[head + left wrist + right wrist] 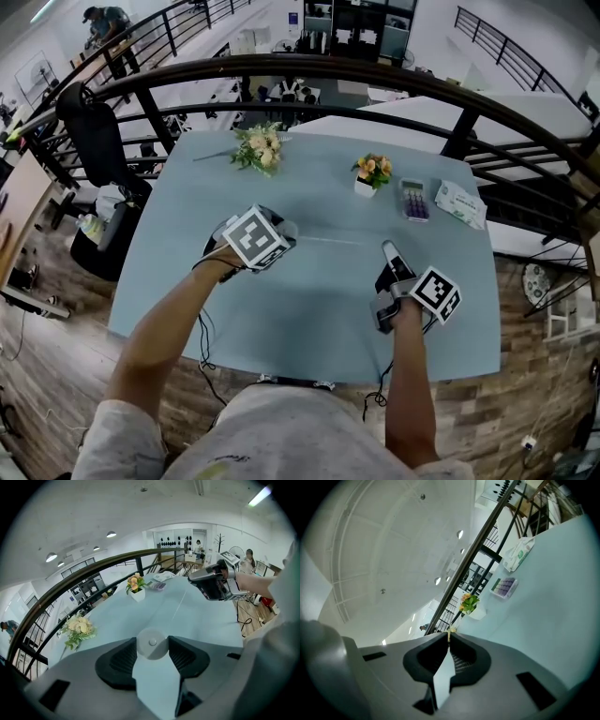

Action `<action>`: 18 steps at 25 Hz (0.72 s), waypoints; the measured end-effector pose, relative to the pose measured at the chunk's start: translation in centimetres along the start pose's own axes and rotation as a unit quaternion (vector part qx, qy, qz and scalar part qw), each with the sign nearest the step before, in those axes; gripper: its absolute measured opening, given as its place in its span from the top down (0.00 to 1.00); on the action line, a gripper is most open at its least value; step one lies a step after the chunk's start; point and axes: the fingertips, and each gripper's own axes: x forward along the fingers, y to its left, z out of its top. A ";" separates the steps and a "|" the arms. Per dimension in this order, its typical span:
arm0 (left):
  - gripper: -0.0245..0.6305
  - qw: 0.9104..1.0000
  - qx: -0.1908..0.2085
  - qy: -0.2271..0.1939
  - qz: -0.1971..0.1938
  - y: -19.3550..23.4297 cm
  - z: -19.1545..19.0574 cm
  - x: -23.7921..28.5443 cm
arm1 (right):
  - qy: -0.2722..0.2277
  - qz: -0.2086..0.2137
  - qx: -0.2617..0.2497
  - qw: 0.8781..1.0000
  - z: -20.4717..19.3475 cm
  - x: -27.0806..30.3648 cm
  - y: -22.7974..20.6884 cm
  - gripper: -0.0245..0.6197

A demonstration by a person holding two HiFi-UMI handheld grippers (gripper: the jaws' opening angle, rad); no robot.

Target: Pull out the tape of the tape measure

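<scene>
A round white tape measure case [151, 649] sits between the two dark pads of my left gripper [152, 640], which is shut on it. In the head view this gripper [284, 231] hovers over the middle left of the pale blue table [178, 281]. A thin stretch of tape [330, 242] runs from the case across the table towards my right gripper [388, 249]. That gripper [449, 635] is shut, and the yellowish tape end [448, 631] peeks out at its tips. From the left gripper view the tape [180, 604] leads to the right gripper [206, 579].
A loose bunch of flowers [260, 147] lies at the table's far left. A small potted flower [371, 172], a calculator [413, 199] and a tissue packet [460, 202] stand at the far right. A black railing [375, 75] curves behind the table.
</scene>
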 end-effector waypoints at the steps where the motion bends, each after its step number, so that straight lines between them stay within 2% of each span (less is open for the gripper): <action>1: 0.64 1.000 -0.002 -0.002 -0.001 0.0 0.0 0.1 | 0.001 -0.002 -0.001 1.000 -0.1 0.0 -0.1 0.93; 18: 0.64 1.000 -0.006 0.007 -0.024 -1.7 -1.2 4.4 | 0.036 -0.045 -0.023 0.998 -2.6 0.8 -2.7 0.93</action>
